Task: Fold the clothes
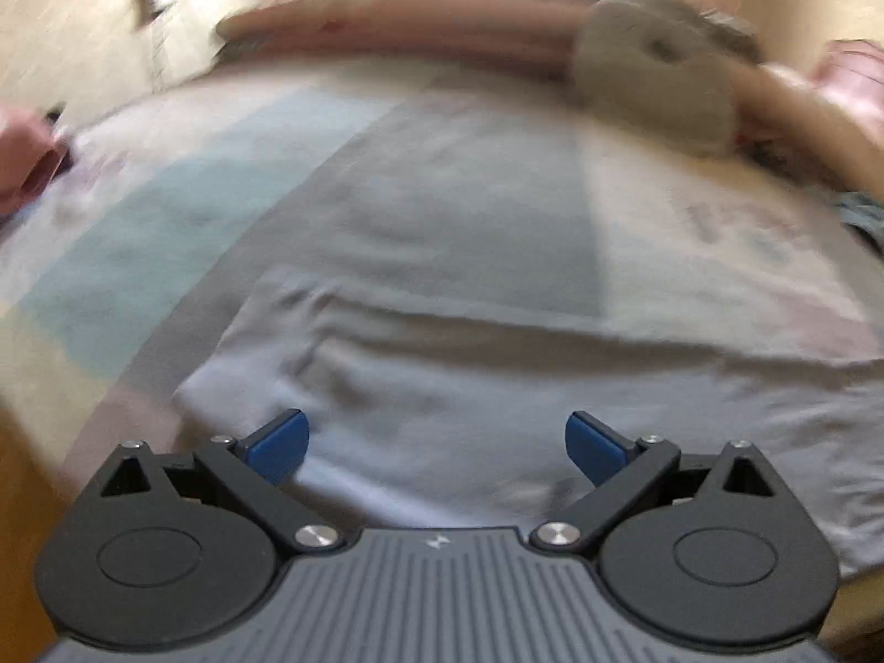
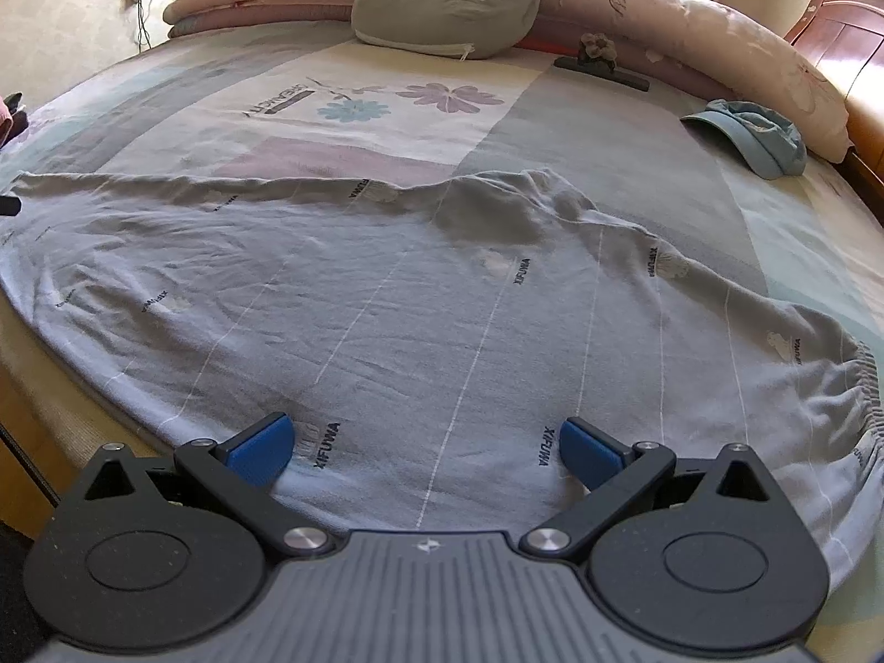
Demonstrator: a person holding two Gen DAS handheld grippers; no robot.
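- The pale blue-grey trousers (image 2: 420,298) are lying spread flat across the near part of the bed (image 2: 608,127), elastic waistband toward the right.
- The right hand-held gripper (image 2: 425,450) is hanging above them, fingers wide apart, gripping nothing.
- The left hand-held gripper (image 1: 436,447) is likewise gaping over the cloth, its view blurred.
- A grey cushion (image 2: 447,0) and a blue cap (image 2: 757,135) are sitting farther back.
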